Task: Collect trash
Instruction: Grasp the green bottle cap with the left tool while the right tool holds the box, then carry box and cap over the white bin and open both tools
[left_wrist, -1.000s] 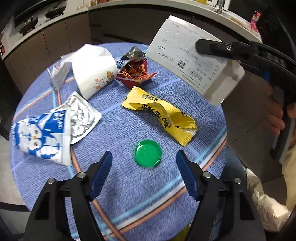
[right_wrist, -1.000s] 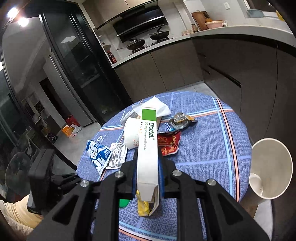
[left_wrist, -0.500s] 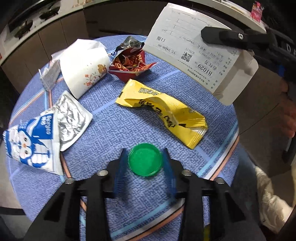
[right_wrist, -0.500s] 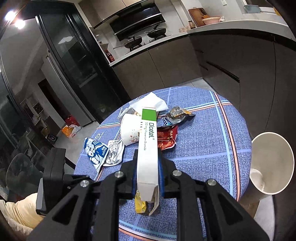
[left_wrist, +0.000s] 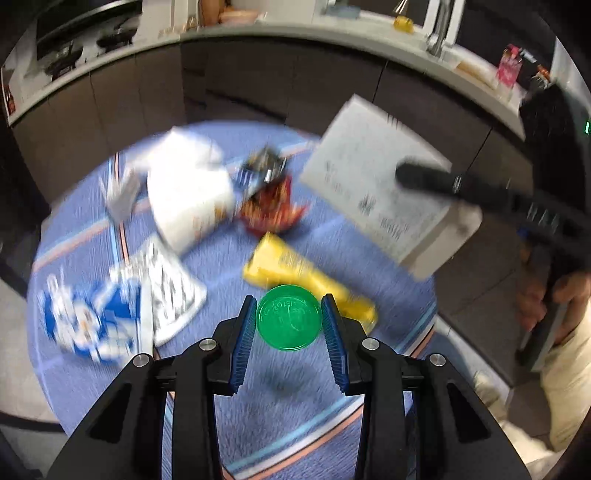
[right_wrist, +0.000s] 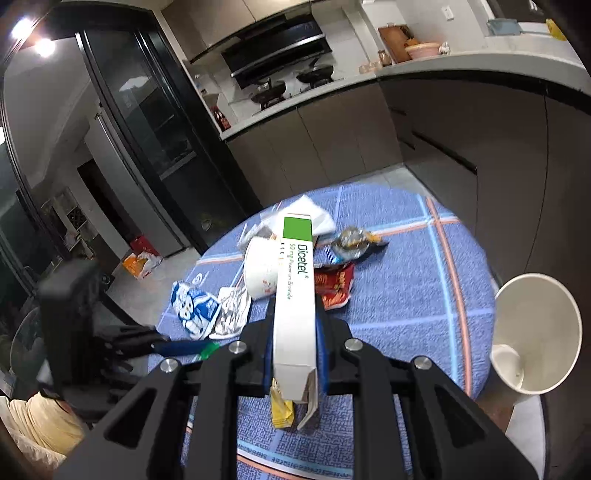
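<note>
- trash in hand: left gripper (left_wrist: 288, 322) clamps green cap (left_wrist: 288, 322); right gripper (right_wrist: 294, 363) pinches medicine box (right_wrist: 295, 295)
- wrappers (right_wrist: 334, 286) litter table (right_wrist: 399, 295); white bin (right_wrist: 535, 332) waits

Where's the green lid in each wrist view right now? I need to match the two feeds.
Left wrist: the green lid sits low and centre, clamped between the left gripper fingers, lifted above the tablecloth.
Right wrist: only a green sliver shows at lower left, at the tip of the left gripper, mostly hidden.
Shared landmark: the white paper cup lying on its side on the blue table.
</note>
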